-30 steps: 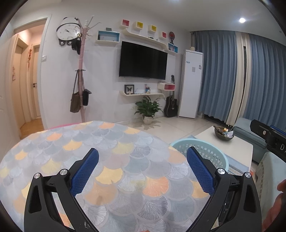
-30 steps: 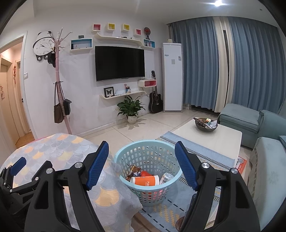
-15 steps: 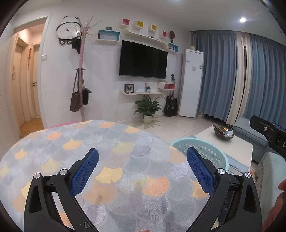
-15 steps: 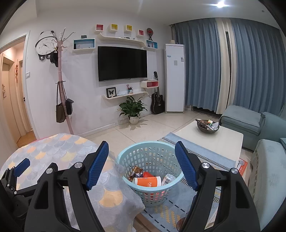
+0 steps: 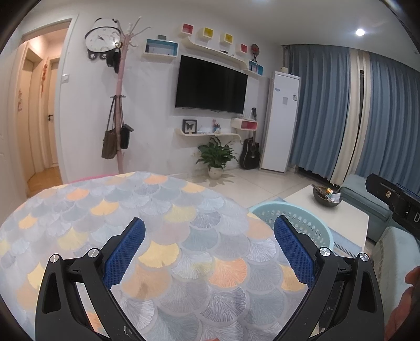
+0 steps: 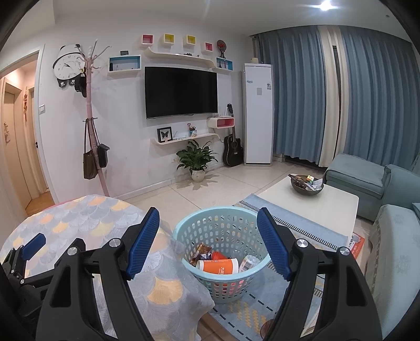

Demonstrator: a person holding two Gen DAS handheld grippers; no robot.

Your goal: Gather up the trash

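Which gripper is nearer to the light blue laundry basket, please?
Right. The right gripper hovers over the basket; the left gripper hovers over the table, the basket beyond its edge.

A pale blue perforated basket (image 6: pixel 223 251) stands upright on the rug at the counter's three o'clock edge, holding an orange cup (image 6: pixel 219 266) on its side, a crushed bottle (image 6: pixel 248 262) and wrappers (image 6: pixel 202 253).

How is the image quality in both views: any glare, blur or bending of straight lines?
Left wrist view: sharp, strong fisheye bending at the doorway, small glare from the ceiling lamp. Right wrist view: also sharp, the lamp flares with streaks, curtains bow outward.
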